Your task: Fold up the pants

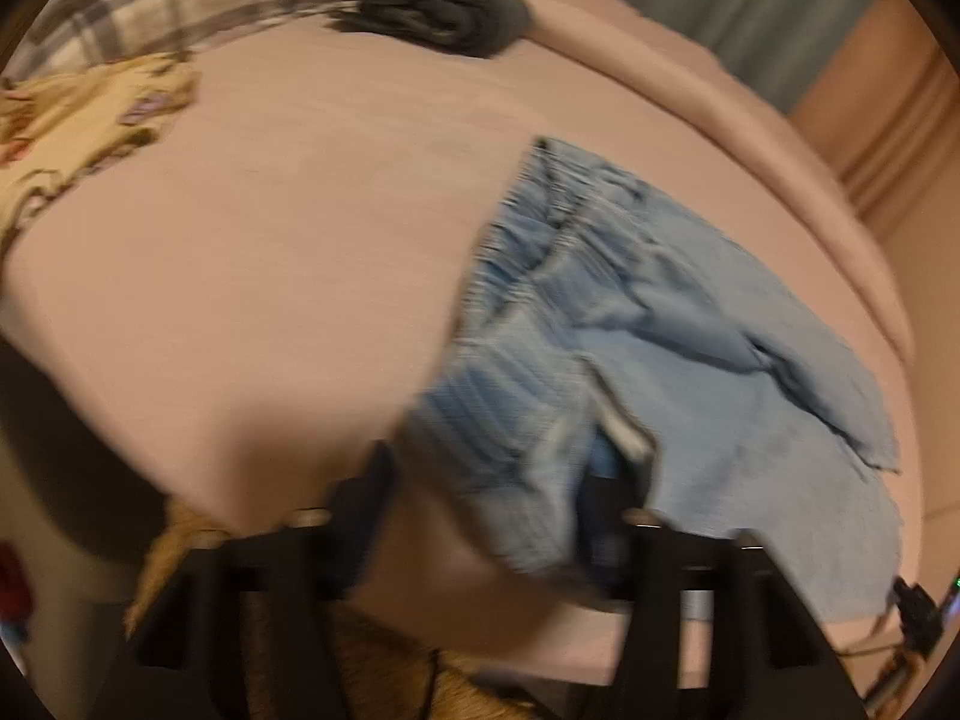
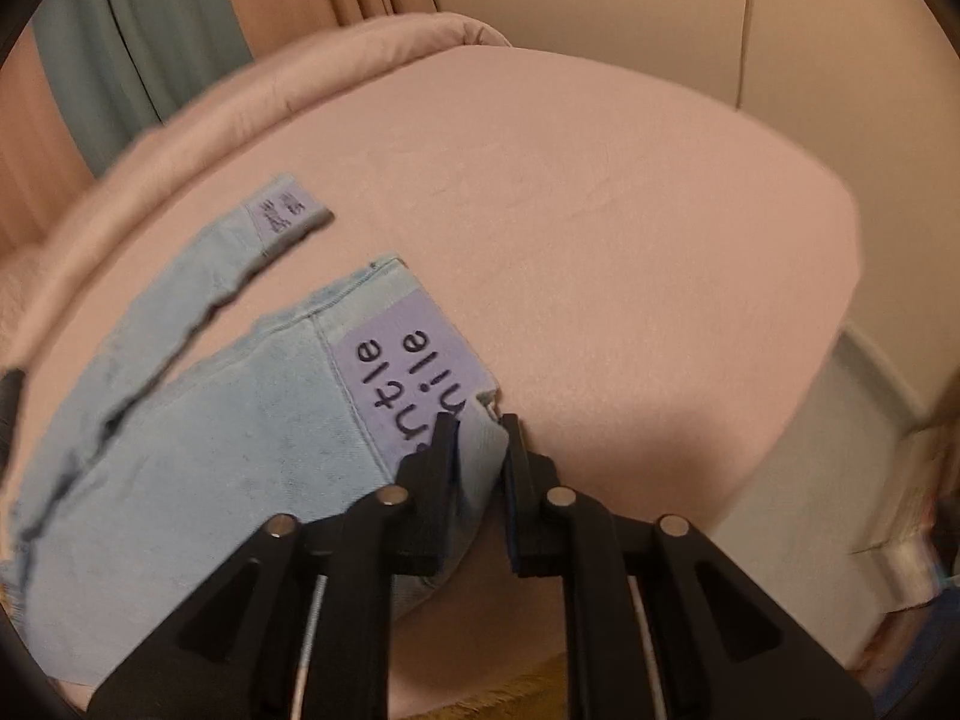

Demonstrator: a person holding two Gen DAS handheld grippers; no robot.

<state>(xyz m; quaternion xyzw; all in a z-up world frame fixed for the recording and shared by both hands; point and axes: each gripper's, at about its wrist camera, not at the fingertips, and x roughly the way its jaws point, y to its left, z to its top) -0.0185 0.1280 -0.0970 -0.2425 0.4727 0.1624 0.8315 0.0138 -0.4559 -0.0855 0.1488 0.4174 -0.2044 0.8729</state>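
Light blue pants point(image 1: 672, 360) lie spread on the pink bed sheet point(image 1: 270, 240), waistband toward the near edge. My left gripper point(image 1: 501, 480) stands wide open at that edge. The bunched waistband point(image 1: 510, 438) lies loose between its fingers, closer to the right finger point(image 1: 630, 468). In the right wrist view the leg ends point(image 2: 198, 450) rest flat, one with a purple lettered label point(image 2: 414, 372), the other with a small label point(image 2: 288, 210). My right gripper point(image 2: 477, 432) is at the labelled hem's corner. Its jaws stand narrowly apart with the thin corner of cloth between them.
A dark folded garment point(image 1: 438, 12) sits at the far side of the bed, with a plaid cloth point(image 1: 180, 0) and a yellow patterned cloth point(image 1: 78, 120) at the far left. Curtains point(image 2: 150, 18) and a wall point(image 2: 630, 18) stand behind the bed. The mattress edge drops off near both grippers.
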